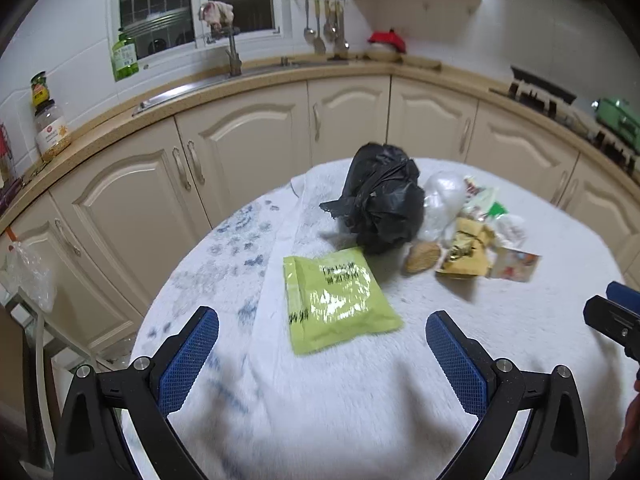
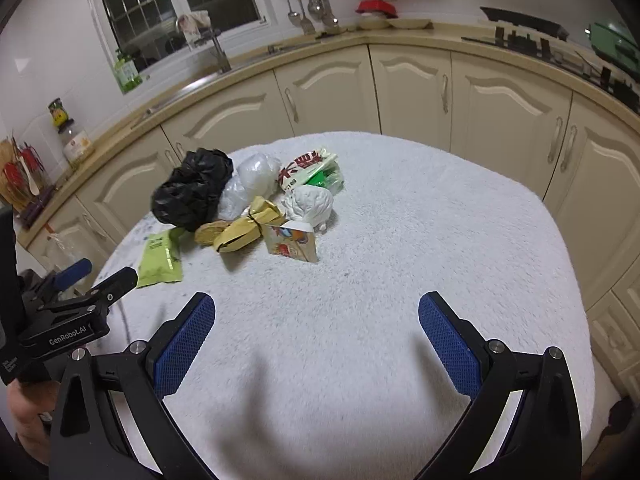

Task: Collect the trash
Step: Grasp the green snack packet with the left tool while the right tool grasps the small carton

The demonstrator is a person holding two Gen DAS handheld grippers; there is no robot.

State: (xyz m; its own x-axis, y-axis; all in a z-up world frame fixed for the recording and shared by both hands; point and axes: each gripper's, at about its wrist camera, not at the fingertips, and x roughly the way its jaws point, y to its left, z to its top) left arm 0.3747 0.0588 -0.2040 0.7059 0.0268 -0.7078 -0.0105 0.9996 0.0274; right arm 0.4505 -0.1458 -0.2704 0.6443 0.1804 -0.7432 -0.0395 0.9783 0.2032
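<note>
A pile of trash lies on the white fluffy table (image 2: pixel 400 240). A crumpled black bag (image 1: pixel 382 198) (image 2: pixel 194 190) sits at the pile's left. A flat green packet (image 1: pixel 336 298) (image 2: pixel 160 258) lies just in front of my open, empty left gripper (image 1: pixel 322 332). Beside the bag are a clear plastic bag (image 2: pixel 252 184), a gold wrapper (image 1: pixel 466 254) (image 2: pixel 246 226), a small carton (image 1: pixel 514 265) (image 2: pixel 292 242), crumpled white paper (image 2: pixel 310 204) and a red-and-green printed bag (image 2: pixel 316 170). My right gripper (image 2: pixel 316 322) is open and empty, short of the pile.
Cream kitchen cabinets (image 1: pixel 240 140) and a beige counter with a sink (image 1: pixel 224 76) curve behind the table. Bottles and jars (image 1: pixel 50 124) stand on the counter at left. A stove (image 1: pixel 560 108) is at right. The left gripper's body (image 2: pixel 72 312) shows at the right view's left edge.
</note>
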